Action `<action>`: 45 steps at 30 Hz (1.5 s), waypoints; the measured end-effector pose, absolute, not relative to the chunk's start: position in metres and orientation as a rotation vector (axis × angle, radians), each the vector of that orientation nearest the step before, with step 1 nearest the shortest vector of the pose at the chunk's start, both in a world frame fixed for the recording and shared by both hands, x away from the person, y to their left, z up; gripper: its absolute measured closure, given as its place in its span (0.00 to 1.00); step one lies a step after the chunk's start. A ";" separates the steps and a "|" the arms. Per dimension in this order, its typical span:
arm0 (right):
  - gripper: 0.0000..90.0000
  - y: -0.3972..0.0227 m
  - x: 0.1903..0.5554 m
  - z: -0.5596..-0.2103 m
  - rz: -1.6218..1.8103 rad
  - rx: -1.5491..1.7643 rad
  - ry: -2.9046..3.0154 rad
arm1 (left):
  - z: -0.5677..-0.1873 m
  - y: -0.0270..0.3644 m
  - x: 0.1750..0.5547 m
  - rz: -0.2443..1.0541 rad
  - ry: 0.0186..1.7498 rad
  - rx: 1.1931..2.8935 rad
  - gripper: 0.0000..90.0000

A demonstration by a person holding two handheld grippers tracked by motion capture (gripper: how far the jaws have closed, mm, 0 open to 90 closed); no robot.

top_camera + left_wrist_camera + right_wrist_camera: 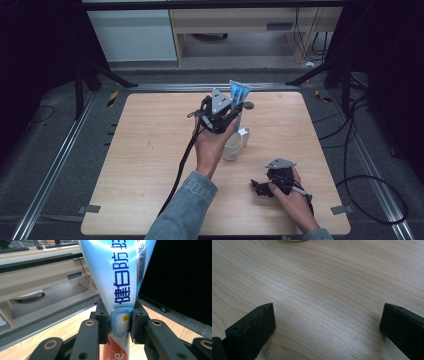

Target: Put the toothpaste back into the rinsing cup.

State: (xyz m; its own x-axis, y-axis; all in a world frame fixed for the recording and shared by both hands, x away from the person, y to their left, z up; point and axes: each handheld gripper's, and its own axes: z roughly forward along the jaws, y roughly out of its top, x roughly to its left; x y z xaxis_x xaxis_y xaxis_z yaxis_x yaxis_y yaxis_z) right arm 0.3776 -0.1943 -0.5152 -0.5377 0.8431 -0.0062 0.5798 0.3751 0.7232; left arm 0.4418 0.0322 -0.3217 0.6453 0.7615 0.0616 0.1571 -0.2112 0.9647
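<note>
A blue and white toothpaste tube [239,93] stands upright over the back middle of the wooden table [150,150], flat end up and white cap down beside a white cup [231,148]. My left gripper [236,109] is shut on the tube; in the left gripper view both jaws press the tube [117,277] just above its red lower part, around my left gripper's [119,326] closing point. My right gripper [258,188] rests low near the table's front right, jaws pointing left. In the right gripper view my right gripper [327,322] stands open over bare wood.
Black stand legs [107,75] and cables [360,180] lie on the grey floor around the table. A pale desk [250,25] stands behind it. The cup's base [292,240] peeks in at the top of the right gripper view.
</note>
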 end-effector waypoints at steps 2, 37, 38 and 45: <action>0.00 -0.194 0.378 -0.515 0.964 1.238 2.265 | -0.324 0.033 0.442 0.656 0.754 1.724 0.80; 0.00 -0.194 0.378 -0.515 0.966 1.237 2.265 | -0.380 0.043 0.449 0.601 0.827 1.734 0.80; 0.00 -0.194 0.378 -0.515 0.966 1.237 2.265 | -0.380 0.043 0.449 0.601 0.827 1.734 0.80; 0.00 -0.194 0.378 -0.515 0.966 1.238 2.266 | -0.388 0.042 0.449 0.629 0.821 1.755 0.80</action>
State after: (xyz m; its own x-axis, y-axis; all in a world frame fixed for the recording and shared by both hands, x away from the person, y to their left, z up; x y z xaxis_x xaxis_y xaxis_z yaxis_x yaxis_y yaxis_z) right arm 0.3775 -0.1944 -0.5151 -0.5381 0.8428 -0.0050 0.5799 0.3745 0.7235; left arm 0.4492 0.0419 -0.3884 0.6263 0.7792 0.0255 0.2274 -0.2138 0.9500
